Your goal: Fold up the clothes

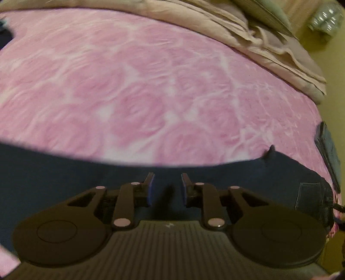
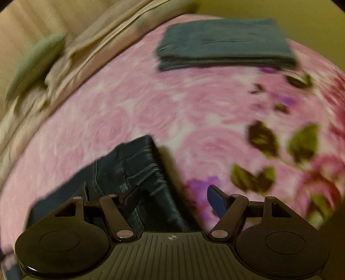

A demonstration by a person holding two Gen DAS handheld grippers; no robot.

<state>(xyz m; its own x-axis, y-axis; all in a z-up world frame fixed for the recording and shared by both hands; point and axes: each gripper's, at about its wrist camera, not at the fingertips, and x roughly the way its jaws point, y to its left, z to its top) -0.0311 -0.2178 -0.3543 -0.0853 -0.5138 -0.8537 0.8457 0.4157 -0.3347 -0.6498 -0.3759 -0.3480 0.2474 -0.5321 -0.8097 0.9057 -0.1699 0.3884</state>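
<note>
1. Dark jeans [image 2: 129, 172] lie on the pink floral blanket [image 2: 151, 107], at about 7 o'clock of the right wrist view. A pale-stitched end, hem or waistband, I can't tell which, points to 12.
2. In the left wrist view the same denim [image 1: 64, 176] fills the band from 9 to 3 o'clock under the fingers. A stitched back pocket [image 1: 307, 195] shows at 3 to 4.
3. Left gripper [image 1: 166, 187]: narrow gap, blue pads clearly apart, dark denim seen between them. Nothing visibly pinched. It hovers over or rests on the cloth; contact is unclear.
4. Right gripper [image 2: 174, 200]: spread wide. The left finger sits over the jeans, the right finger over bare blanket. It's holding nothing.
5. Folded teal-grey stack [image 2: 224, 43] sits at 1 o'clock in the right view, well apart from the jeans. It looks like finished work.
6. Judgement: at least one item is folded. The jeans look partly doubled but not compact, so the final folds and stacking are left.
7. Both views are motion-blurred, so edge detail is soft.
8. Surroundings: rumpled beige bedding [image 1: 269, 47] at 1 o'clock in the left view, with a green pillow [image 1: 263, 10] beyond it. A yellow-green wall lies past that.
</note>
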